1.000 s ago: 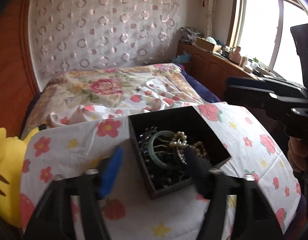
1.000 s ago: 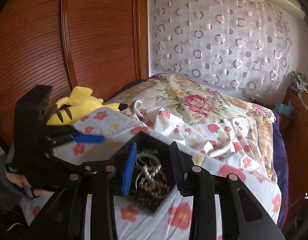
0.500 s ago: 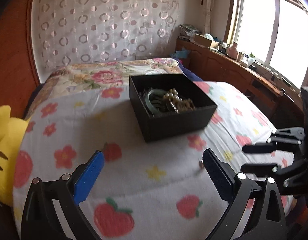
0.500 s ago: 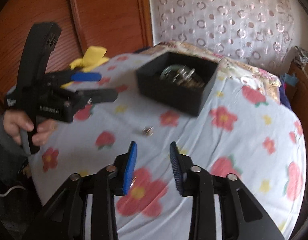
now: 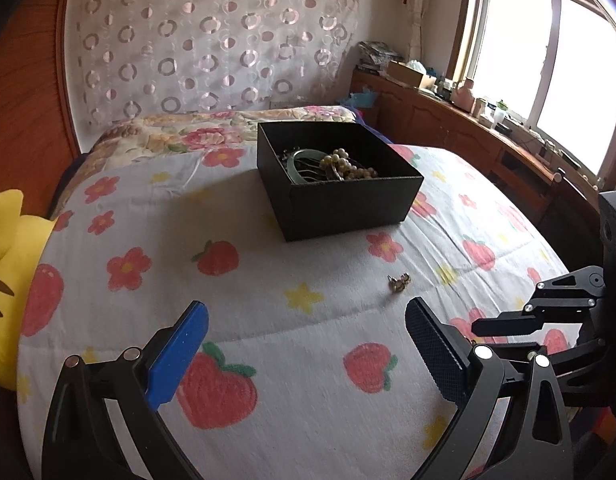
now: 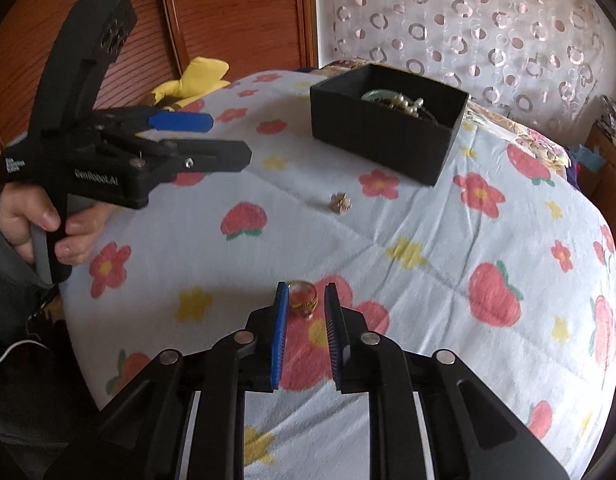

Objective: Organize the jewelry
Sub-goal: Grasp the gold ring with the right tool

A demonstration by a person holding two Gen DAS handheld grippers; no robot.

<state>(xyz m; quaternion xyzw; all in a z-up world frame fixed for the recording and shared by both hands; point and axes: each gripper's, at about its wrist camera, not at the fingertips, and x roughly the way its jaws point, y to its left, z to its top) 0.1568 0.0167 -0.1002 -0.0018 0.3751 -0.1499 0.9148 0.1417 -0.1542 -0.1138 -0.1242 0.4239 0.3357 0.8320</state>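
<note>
Right gripper [image 6: 306,300]: narrowed to a slim gap; its jaws have just been closing. A gold ring [image 6: 302,299] lies between the pads at their tips. Whether the pads already press on it cannot be told; a sliver of gap seems left on the ring's right side.
Left gripper [image 5: 306,330]: spread as wide as it goes, nothing held, hovering above the blanket [image 5: 268,312].
Ring: on the blanket, right at the right gripper's fingertips, well short of the box [image 6: 381,136].
Earring [image 6: 340,202]: a small gold piece ahead of the right gripper, between it and the box; just beyond the left gripper's right pad in the left view.
Box: black, open, ahead of both grippers, already loaded with a bangle [image 5: 298,160] and pearls [image 5: 347,166].
Handling: the ring is judged light, rigid, smooth and apt to slip or flick away; the soft blanket is likely to let it sink under pressure.
Hold: best taken across the band's outer sides, deep on the ribbed pads, not at the tips.
</note>
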